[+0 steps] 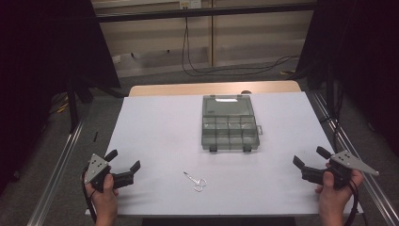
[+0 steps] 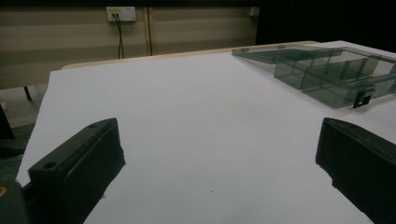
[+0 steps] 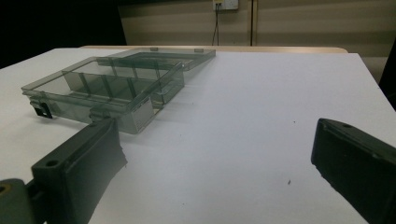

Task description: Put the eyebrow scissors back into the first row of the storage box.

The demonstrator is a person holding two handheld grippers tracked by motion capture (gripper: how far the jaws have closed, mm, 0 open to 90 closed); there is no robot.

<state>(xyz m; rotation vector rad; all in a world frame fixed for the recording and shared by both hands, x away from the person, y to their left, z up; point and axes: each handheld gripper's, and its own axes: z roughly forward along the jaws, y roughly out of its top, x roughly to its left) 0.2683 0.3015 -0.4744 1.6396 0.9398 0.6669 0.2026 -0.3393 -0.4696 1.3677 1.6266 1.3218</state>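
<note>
Both grippers are parked at the near corners of the desk [image 1: 155, 117], jaws spread wide and gripping nothing: left gripper [image 1: 123, 161], right gripper [image 1: 308, 157]. Looks like the starting pose, nothing picked yet. The small scissors [image 1: 195, 181] lie flat between them, nearer the left. Past them sits the open compartment box [image 1: 230, 128]. Next move, I'd guess: reach inward and down for the scissors.

Left tongs [image 1: 125, 161] and right tongs [image 1: 309, 157] gape, flanking scissors [image 1: 195, 181] below the organizer box [image 1: 229, 123].
</note>
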